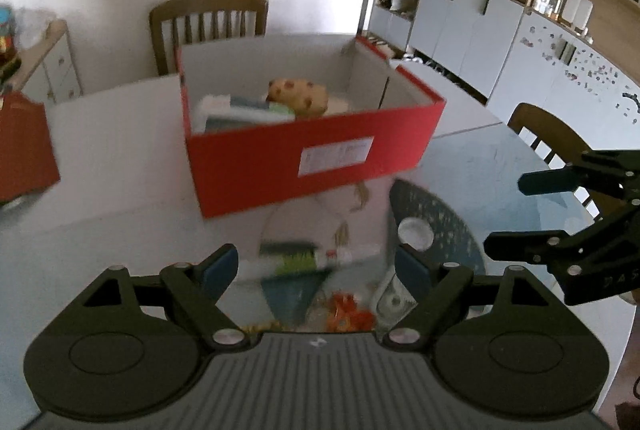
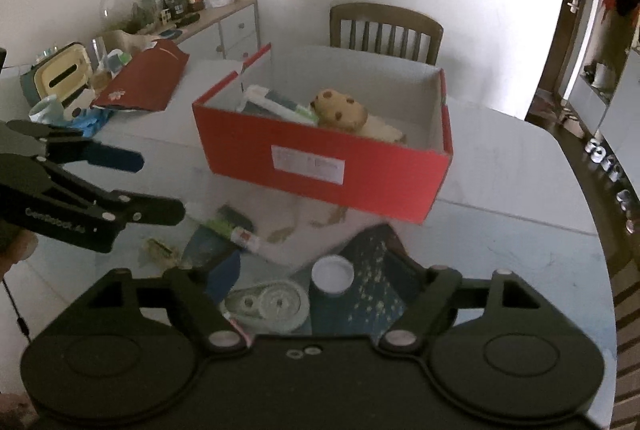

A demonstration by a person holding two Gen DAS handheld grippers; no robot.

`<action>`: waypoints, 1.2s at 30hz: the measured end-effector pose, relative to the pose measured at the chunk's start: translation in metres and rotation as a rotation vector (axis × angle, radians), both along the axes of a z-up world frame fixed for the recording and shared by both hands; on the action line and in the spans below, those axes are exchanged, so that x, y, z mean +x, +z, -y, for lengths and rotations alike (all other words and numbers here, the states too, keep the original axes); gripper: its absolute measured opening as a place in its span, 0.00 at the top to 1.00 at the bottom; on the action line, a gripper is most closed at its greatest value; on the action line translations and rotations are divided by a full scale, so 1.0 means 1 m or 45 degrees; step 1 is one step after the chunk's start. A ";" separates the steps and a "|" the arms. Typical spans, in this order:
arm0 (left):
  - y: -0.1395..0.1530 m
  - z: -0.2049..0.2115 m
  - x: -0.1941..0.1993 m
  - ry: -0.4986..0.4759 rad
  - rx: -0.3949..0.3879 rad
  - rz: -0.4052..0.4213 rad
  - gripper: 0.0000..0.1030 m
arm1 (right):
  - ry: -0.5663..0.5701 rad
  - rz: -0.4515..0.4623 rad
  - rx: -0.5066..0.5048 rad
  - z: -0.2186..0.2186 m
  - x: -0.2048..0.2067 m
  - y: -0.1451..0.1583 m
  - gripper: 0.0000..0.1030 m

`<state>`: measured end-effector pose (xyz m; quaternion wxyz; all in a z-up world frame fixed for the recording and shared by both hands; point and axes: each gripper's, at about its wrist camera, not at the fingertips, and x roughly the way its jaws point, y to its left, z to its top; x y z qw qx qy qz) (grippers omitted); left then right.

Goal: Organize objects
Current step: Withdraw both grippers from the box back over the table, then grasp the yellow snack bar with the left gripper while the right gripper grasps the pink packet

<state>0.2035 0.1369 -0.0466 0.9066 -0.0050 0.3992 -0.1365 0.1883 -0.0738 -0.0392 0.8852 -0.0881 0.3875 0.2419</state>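
An open red box (image 1: 280,154) (image 2: 328,166) stands on the table and holds a spotted plush toy (image 1: 298,96) (image 2: 340,110) and flat packages. In front of it lie a green-and-white tube (image 1: 300,258) (image 2: 236,232), a dark blue cloth with a white cap (image 1: 416,232) (image 2: 332,274), a clear tape dispenser (image 2: 268,304) and an orange wrapper (image 1: 348,314). My left gripper (image 1: 316,270) is open and empty just above the tube. My right gripper (image 2: 316,282) is open and empty above the cap and the tape dispenser. Each gripper shows in the other's view (image 1: 520,210) (image 2: 160,186).
The glass table (image 2: 500,230) has a curved right edge. The red box lid (image 2: 148,78) and clutter lie at the far left. Wooden chairs (image 1: 208,22) (image 1: 548,134) stand behind and to the right. White cabinets (image 1: 480,22) line the right wall.
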 end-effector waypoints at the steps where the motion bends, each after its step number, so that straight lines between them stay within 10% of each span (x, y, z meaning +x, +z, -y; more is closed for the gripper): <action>1: -0.004 -0.001 -0.003 0.005 -0.005 -0.008 0.17 | -0.001 -0.009 0.005 0.000 -0.002 -0.003 0.17; 5: -0.017 -0.007 -0.016 0.028 -0.005 -0.028 0.02 | 0.012 -0.024 -0.004 -0.005 -0.016 -0.015 0.13; 36: -0.091 -0.023 -0.002 0.232 0.127 -0.096 0.00 | 0.222 -0.138 -0.124 -0.029 -0.025 -0.085 0.19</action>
